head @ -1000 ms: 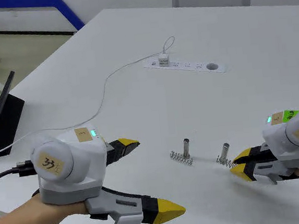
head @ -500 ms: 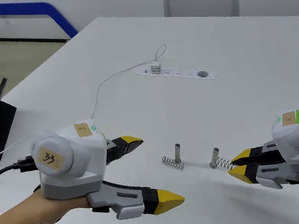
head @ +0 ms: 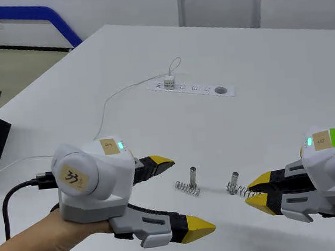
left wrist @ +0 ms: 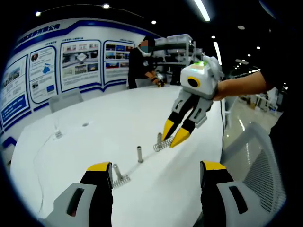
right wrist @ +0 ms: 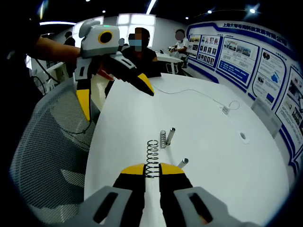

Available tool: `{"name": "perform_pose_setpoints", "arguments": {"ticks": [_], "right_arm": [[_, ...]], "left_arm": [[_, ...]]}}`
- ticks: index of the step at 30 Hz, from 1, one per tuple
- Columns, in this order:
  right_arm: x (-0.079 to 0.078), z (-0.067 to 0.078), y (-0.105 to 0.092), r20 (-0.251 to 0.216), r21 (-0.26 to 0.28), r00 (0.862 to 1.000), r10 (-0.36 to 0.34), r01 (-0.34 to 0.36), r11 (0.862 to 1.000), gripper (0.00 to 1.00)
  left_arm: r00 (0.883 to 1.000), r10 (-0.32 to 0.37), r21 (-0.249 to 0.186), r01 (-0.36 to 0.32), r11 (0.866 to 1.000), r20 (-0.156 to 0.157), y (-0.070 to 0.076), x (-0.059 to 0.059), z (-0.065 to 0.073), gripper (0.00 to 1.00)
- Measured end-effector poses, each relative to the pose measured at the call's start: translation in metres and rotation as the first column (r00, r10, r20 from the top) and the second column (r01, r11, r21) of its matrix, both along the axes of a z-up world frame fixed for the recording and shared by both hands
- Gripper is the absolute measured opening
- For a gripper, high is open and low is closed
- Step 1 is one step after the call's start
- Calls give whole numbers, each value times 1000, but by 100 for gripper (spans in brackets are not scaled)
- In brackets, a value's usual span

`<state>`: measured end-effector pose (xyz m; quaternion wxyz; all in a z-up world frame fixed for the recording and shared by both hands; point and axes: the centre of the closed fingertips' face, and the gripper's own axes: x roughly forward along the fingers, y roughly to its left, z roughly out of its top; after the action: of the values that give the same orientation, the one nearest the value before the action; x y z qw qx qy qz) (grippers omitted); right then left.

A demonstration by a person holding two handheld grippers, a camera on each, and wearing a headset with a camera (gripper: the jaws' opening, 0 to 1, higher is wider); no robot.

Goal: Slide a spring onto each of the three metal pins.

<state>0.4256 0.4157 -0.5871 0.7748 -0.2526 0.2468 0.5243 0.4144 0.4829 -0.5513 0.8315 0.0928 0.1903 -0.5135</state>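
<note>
**Ann:** Strip (head: pixel 190 88) and cable (head: pixel 110 104) lie well behind the pins (head: pixel 192 175) in the head view. The left gripper (head: pixel 191 195) is spread wide.

**Ben:** Left gripper view: the right gripper (left wrist: pixel 173 139) crowds the far pin (left wrist: pixel 159 138).

**Ann:** Right gripper view: its jaws pinch a spring (right wrist: pixel 152 158) lying on the table (right wrist: pixel 199 123).

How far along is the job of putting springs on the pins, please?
Done: nothing; the left pin and right pin stand bare. In hand: the right hand-held gripper pinches a spring by the right pin. Left: seating it and the loose spring.
</note>
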Motion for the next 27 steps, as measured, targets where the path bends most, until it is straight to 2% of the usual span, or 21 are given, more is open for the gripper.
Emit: {"name": "perform_pose_setpoints", "arguments": {"ticks": [6, 13, 17, 21, 27], "right_arm": [[-12, 12, 9, -23, 44, 1000, 13, -12, 999, 11], [-23, 25, 19, -16, 63, 999, 32, -31, 998, 11], [-28, 25, 21, -6, 56, 999, 48, -48, 997, 11], [-33, 22, 20, -1, 40, 998, 63, -63, 997, 11], [-36, 26, 20, 11, 39, 997, 82, -82, 996, 11]], "left_arm": [[1000, -27, 9, 27, 1000, 15, -3, -1, 3, 72], [997, -77, 10, 77, 997, 25, -9, -7, 4, 59], [994, -110, 7, 110, 994, 20, -16, -10, 5, 56], [989, -148, 7, 148, 989, 26, -24, -13, 6, 47], [979, -201, 33, 200, 979, 31, -32, -15, 1, 39]]}}
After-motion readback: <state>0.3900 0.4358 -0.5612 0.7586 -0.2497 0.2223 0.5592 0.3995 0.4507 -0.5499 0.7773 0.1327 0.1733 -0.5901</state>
